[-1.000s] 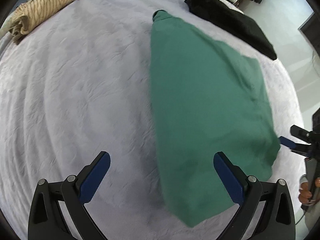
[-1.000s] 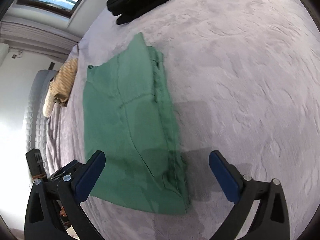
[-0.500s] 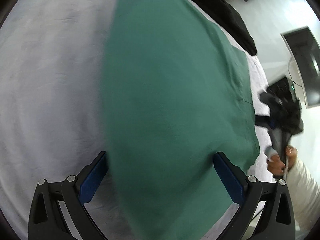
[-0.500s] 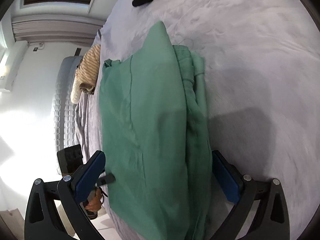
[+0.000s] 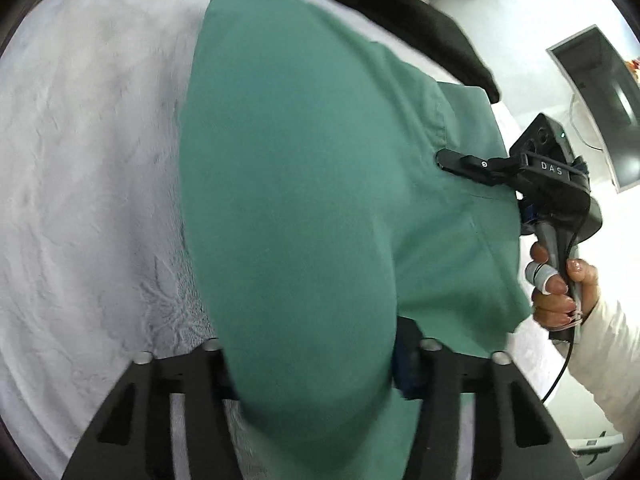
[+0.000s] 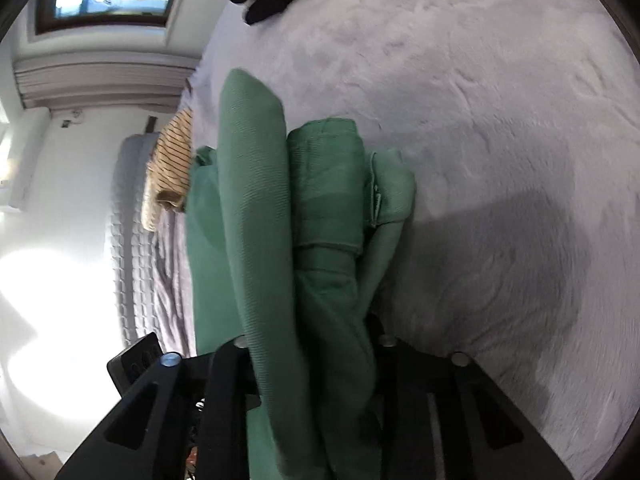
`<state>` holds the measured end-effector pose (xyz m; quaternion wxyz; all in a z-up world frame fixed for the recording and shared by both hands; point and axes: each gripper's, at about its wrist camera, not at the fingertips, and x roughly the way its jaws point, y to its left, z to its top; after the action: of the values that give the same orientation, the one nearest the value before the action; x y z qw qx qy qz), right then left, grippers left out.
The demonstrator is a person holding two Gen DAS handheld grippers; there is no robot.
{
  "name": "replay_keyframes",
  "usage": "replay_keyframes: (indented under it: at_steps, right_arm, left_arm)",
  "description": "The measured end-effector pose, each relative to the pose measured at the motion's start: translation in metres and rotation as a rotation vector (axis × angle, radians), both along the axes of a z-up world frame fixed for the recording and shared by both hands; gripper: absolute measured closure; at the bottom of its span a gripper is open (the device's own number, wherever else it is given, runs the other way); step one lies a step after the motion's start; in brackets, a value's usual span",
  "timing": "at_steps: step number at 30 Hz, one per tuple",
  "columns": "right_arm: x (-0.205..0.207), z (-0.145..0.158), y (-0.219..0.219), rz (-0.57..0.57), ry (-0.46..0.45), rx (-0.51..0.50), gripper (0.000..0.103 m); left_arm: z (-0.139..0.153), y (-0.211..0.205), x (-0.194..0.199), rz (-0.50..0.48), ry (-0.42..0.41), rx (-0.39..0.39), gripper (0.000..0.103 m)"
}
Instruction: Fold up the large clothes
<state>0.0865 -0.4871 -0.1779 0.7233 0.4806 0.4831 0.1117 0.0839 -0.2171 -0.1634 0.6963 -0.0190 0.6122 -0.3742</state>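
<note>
Grasping is the step in hand: both tools have just been closing on the near edge of the folded green cotton garment (image 5: 304, 184), which lies on the pale grey quilted bed (image 5: 88, 184). The left hand-held gripper (image 5: 316, 364) has a thick bunch of the cloth between its jaws, and the right hand-held gripper (image 6: 312, 356) pinches several stacked layers at the opposite near corner, its pads pressed into the folds. From the left tool's camera the right tool shows off to the right, its top finger lying over the cloth.

The garment's long axis runs straight away from each tool, from the gripped end toward the far end, where a black garment (image 5: 404, 16) lies beyond it and a tan striped cloth (image 6: 170, 168) sits far off to the right tool's left.

Next, I judge, both corners must rise together and carry forward over the far end, kept level so the layers do not slip.
</note>
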Motion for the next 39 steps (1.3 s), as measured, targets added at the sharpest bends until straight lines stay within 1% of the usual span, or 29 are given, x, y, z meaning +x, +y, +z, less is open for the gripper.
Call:
replay_keyframes:
  at_steps: [1,4,7,12,15,18,19,21,23,25,27,28,30,31,32,33,34,35,37,38,39]
  right_arm:
    - [-0.003,0.006,0.002,-0.009,-0.023,0.028,0.082]
    - [-0.009,0.03,0.016,-0.016,-0.089,0.068,0.083]
    - [-0.017,0.051,0.033,-0.012,-0.126,0.069,0.083]
    - [-0.043,0.077,0.073,-0.002,-0.161,0.083,0.083]
    - [-0.063,0.083,0.104,0.004,-0.153,0.105,0.083]
    - [-0.088,0.073,0.147,0.008,-0.121,0.147,0.083]
    - [-0.093,0.069,0.156,0.011,-0.111,0.154,0.083]
    - [-0.108,0.052,0.188,0.013,-0.077,0.179,0.083]
    - [-0.122,0.032,0.214,0.009,-0.031,0.2,0.083]
    - [-0.132,0.006,0.236,0.012,0.028,0.193,0.083]
    - [-0.134,-0.012,0.246,0.005,0.073,0.182,0.083]
    - [-0.136,-0.018,0.247,-0.01,0.088,0.173,0.083]
    - [-0.138,-0.016,0.243,-0.029,0.107,0.133,0.076]
    - [-0.138,-0.007,0.244,-0.019,0.132,0.067,0.07]
    - [-0.137,0.002,0.242,-0.006,0.144,0.007,0.058]
    - [-0.138,0.011,0.24,0.005,0.147,-0.045,0.048]
    - [-0.137,0.026,0.236,0.015,0.148,-0.131,0.047]
    - [-0.141,0.033,0.235,0.017,0.146,-0.182,0.047]
    - [-0.14,0.052,0.233,0.023,0.124,-0.266,0.047]
    - [-0.14,0.055,0.235,0.031,0.117,-0.279,0.049]
    - [-0.136,0.056,0.237,0.044,0.111,-0.289,0.062]
  left_arm:
    - [0.009,0.004,-0.002,-0.004,-0.012,-0.02,0.057]
    - [0.031,0.014,-0.009,-0.016,-0.03,-0.067,0.058]
    - [0.051,0.035,-0.022,-0.022,-0.054,-0.09,0.058]
    - [0.08,0.09,-0.046,-0.038,-0.075,-0.119,0.058]
    - [0.094,0.137,-0.07,-0.057,-0.073,-0.102,0.058]
    - [0.096,0.179,-0.094,-0.07,-0.067,-0.058,0.058]
    - [0.095,0.197,-0.103,-0.07,-0.057,-0.038,0.058]
    - [0.087,0.227,-0.119,-0.067,-0.032,-0.005,0.058]
    - [0.072,0.261,-0.136,-0.058,0.0,0.031,0.058]
    - [0.05,0.281,-0.148,-0.044,0.031,0.06,0.057]
    - [0.023,0.297,-0.155,-0.011,0.047,0.115,0.051]
    - [0.015,0.303,-0.156,0.007,0.052,0.125,0.046]
    - [0.009,0.312,-0.156,0.046,0.075,0.117,0.044]
    - [0.013,0.324,-0.159,0.047,0.075,0.108,0.044]
    - [0.02,0.333,-0.161,0.035,0.059,0.106,0.044]
    - [0.028,0.338,-0.163,0.021,0.037,0.108,0.044]
    - [0.036,0.349,-0.166,0.011,0.01,0.109,0.044]
    - [0.044,0.364,-0.161,0.015,-0.019,0.106,0.044]
    - [0.063,0.377,-0.155,0.052,-0.082,0.092,0.044]
    - [0.063,0.377,-0.143,0.07,-0.1,0.088,0.044]
    - [0.065,0.378,-0.137,0.09,-0.12,0.085,0.044]
